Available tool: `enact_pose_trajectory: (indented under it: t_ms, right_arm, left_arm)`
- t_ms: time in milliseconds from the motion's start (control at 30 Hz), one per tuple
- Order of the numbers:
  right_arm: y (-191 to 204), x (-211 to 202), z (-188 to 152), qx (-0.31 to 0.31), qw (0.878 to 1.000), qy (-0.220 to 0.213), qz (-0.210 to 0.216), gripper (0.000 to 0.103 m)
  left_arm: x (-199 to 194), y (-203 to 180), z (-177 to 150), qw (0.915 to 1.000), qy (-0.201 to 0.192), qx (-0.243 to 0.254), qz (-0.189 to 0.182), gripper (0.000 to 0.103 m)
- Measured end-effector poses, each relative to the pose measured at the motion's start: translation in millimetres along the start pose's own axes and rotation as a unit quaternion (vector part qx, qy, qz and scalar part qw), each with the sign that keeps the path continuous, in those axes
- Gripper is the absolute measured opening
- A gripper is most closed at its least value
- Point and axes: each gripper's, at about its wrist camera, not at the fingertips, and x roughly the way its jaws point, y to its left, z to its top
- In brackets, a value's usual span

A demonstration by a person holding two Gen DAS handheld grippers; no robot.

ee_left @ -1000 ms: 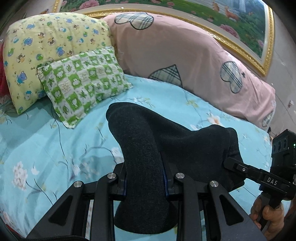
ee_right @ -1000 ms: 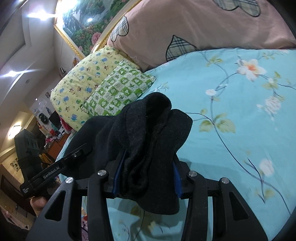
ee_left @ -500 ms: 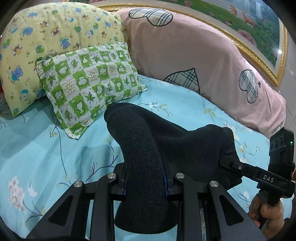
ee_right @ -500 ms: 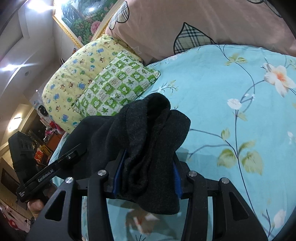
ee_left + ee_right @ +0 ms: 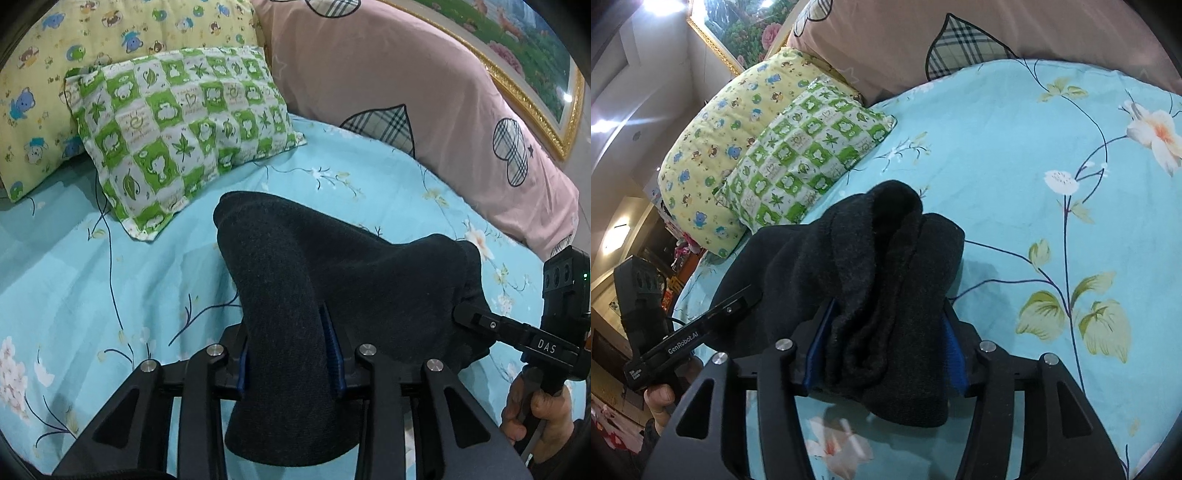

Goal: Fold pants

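The dark grey pants (image 5: 354,280) hang bunched between my two grippers above the blue floral bed sheet (image 5: 110,266). My left gripper (image 5: 291,354) is shut on one end of the pants, with cloth draped over its jaws. My right gripper (image 5: 886,350) is shut on the other end of the pants (image 5: 886,280), a thick folded wad. The right gripper also shows at the right edge of the left wrist view (image 5: 517,332). The left gripper shows at the left of the right wrist view (image 5: 687,332).
A green checked pillow (image 5: 177,140) lies on the sheet just beyond the pants. A yellow cartoon pillow (image 5: 74,55) and a long pink bolster (image 5: 424,92) lie behind it. A gold-framed painting (image 5: 535,62) hangs on the wall.
Both grippers have carried the pants forward towards the pillows, which now look closer. The grips on the pants are unchanged.
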Motion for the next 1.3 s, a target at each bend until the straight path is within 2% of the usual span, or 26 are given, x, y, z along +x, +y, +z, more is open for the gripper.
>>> enact_pose_trajectory:
  t_ms: [200,333,400,467,533,733,900,1133,1300]
  right_arm:
    - [-4,3,-1,-0.013,1.0,0.0,-0.015,0.066]
    - [-14,6,-2,0.004,1.0,-0.001,-0.014,0.073]
    - [-15,5,-3,0.008,1.0,-0.003,-0.012,0.073]
    - [-11,3,-4,0.003,1.0,-0.007,-0.015,0.073]
    - [-7,1,-4,-0.003,1.0,-0.009,-0.023,0.075]
    - [8,-12,-9,-0.018,0.999,-0.015,-0.035,0.075]
    - [25,-28,-17,-0.049,0.998,-0.027,-0.035,0.08]
    - [48,-47,-32,-0.094,0.994,-0.035,-0.038,0.082]
    - [60,-57,-43,-0.119,0.991,-0.043,-0.043,0.089]
  left_arm:
    - [5,2,-3,0.9999,0.008,0.006,0.004,0.044]
    - [1,2,-6,0.9998,0.004,0.013,0.017,0.056]
    - [-3,3,-6,0.9995,0.0,0.011,0.029,0.061]
    - [-9,4,-7,0.9994,-0.006,0.011,0.032,0.061]
    - [-18,4,-8,0.9991,-0.012,0.015,0.038,0.07]
    - [-40,-3,-17,0.9973,-0.029,0.037,0.056,0.08]
    - [-55,-10,-26,0.9964,-0.035,0.043,0.063,0.081]
    - [-69,-19,-42,0.9954,-0.039,0.051,0.072,0.083]
    - [-77,-29,-52,0.9935,-0.041,0.067,0.083,0.085]
